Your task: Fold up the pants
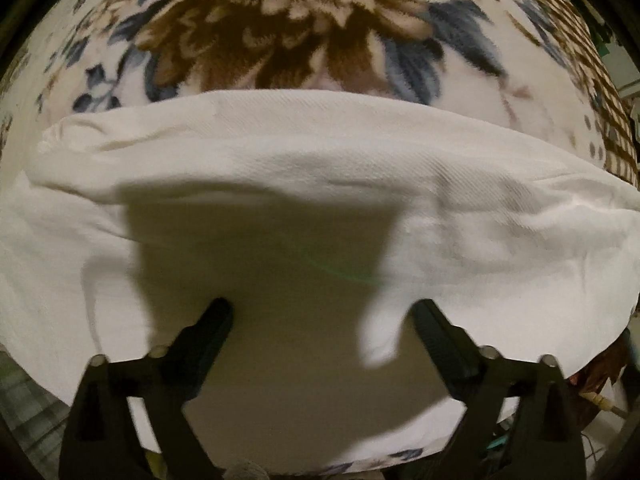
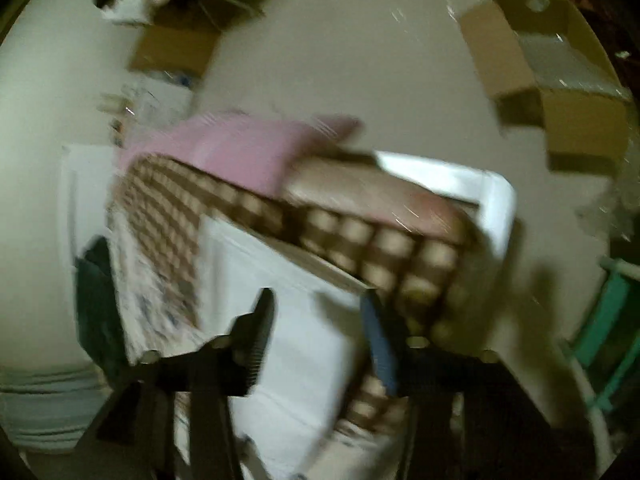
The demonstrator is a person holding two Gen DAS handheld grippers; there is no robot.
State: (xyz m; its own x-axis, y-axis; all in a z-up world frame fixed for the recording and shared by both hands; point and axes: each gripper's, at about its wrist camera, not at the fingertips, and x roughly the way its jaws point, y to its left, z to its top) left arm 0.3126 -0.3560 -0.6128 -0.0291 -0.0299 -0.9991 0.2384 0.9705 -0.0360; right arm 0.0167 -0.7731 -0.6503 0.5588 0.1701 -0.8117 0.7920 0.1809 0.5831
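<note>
The white pants (image 1: 320,184) lie folded on a floral blanket (image 1: 280,28), with a rounded fold edge along their far side. My left gripper (image 1: 322,316) is open just above the near part of the pants and casts a shadow on them. In the blurred right wrist view, white cloth (image 2: 304,344) that looks like the pants lies between and below the open fingers of my right gripper (image 2: 316,300), which holds nothing that I can see.
A brown checked blanket (image 2: 360,236) and a pink cloth (image 2: 240,148) cover a white-framed bed (image 2: 496,200). Cardboard boxes (image 2: 560,80) stand on the floor at the right and upper left. A green stand (image 2: 608,312) is at the far right.
</note>
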